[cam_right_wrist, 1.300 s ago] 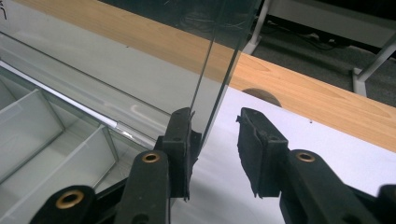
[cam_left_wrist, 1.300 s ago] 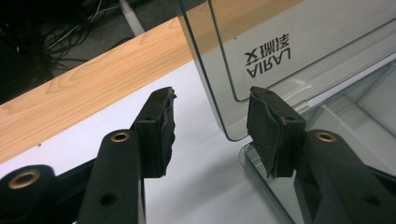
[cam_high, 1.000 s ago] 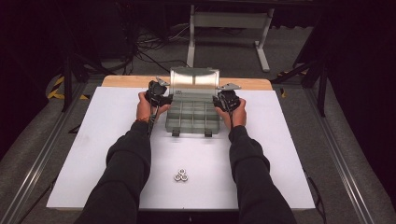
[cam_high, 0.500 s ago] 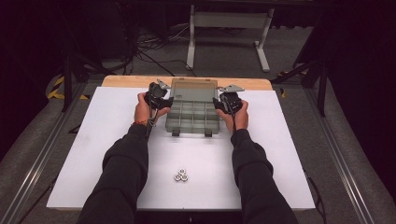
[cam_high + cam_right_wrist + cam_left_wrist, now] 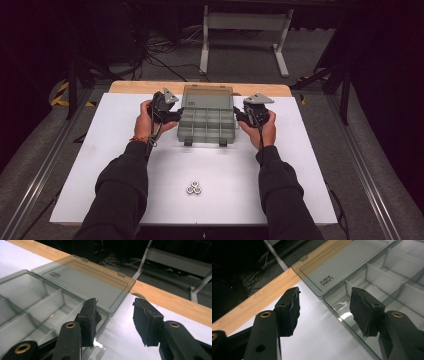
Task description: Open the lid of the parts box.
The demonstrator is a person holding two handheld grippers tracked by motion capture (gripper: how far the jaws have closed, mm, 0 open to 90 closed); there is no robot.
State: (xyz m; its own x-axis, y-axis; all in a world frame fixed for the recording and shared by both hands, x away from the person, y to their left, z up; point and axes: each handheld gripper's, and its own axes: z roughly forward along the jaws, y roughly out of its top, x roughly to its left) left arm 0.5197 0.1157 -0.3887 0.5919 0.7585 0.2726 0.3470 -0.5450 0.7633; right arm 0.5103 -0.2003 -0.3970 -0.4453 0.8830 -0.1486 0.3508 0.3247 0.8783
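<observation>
A clear grey compartment box [image 5: 206, 125] stands open in the middle of the white table, its lid [image 5: 207, 96] laid flat behind it. My left gripper [image 5: 173, 115] is at the box's left side, open, with the box's left wall [image 5: 335, 312] running between its jaws and nothing gripped. My right gripper [image 5: 239, 115] is at the box's right side, also open, and straddles the right rear corner [image 5: 106, 313] near the lid hinge. The compartments [image 5: 32, 312] look bare. The lid [image 5: 344, 265] carries a printed label.
Three metal nuts [image 5: 194, 187] lie clustered on the white board [image 5: 100, 150] near the front. A wooden strip [image 5: 140, 86] edges the table's far side. Beyond it are cables and a white frame leg [image 5: 205, 40] on the dark floor.
The lid, upright one second ago, has swung back and now lies flat behind the box. Both grippers have stayed at the box's sides, shifting slightly.
</observation>
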